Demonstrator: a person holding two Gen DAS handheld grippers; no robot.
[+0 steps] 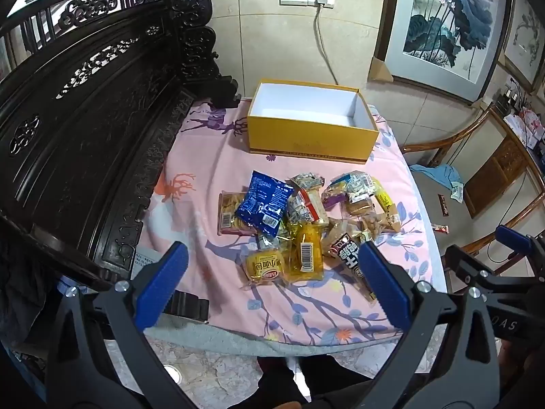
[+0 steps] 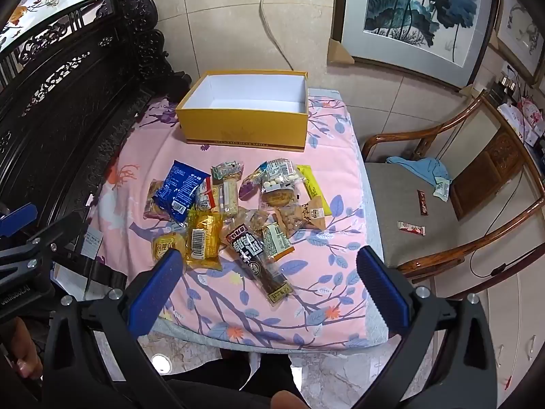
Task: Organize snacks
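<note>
a heap of snack packets (image 2: 235, 211) lies on the tabletop (image 2: 333, 177), near its middle. behind the heap, toward the wall, stands an open box (image 2: 245, 126), apart from the packets. a carved wooden screen (image 1: 85, 119) runs along the tabletop's left side. to the right stands a chair (image 2: 453, 184), with a cloth (image 2: 422, 167) and two small packets (image 2: 412, 228) on its seat. framed pictures (image 2: 419, 10) lean on the wall behind the chair. both tongs hang before the heap, left tongs (image 1: 272, 283) to the left of right tongs (image 2: 269, 279).
</note>
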